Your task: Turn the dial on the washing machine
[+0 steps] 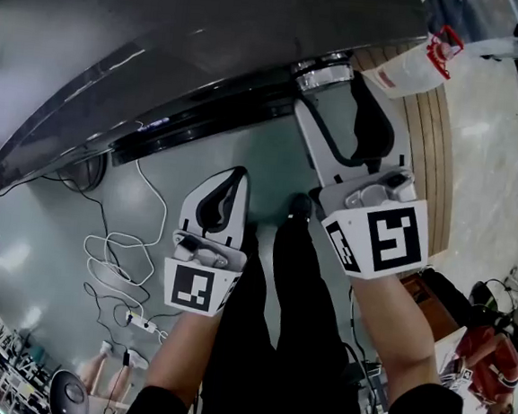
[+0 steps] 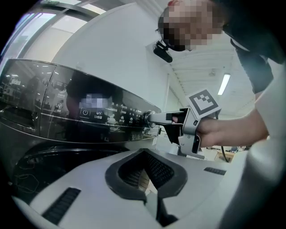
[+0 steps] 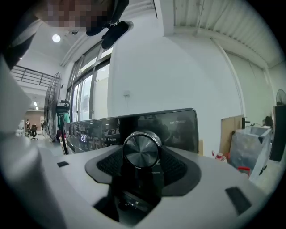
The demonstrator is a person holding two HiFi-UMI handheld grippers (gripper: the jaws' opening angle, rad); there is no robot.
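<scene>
On the far left, white cables (image 1: 118,270) are lying in loops on the floor (image 1: 41,228) in front of the washing machine (image 1: 165,40). Next, the left hand-held gripper (image 1: 238,173) is hovering apart from the machine. Its jaws are meeting at the tips with nothing between them. The person's legs (image 1: 276,320), in black trousers, are standing between the two tools. Further right, the right hand-held gripper (image 1: 326,86) is reaching to the dark control panel (image 2: 89,114) and clamping the round silver dial (image 3: 141,150), with one pad pressing on each side. The dial is sitting toward the panel's right end, just right of the lit icons. At the far right, a plastic bag (image 1: 414,66) is lying beside a wooden board (image 1: 430,153).
</scene>
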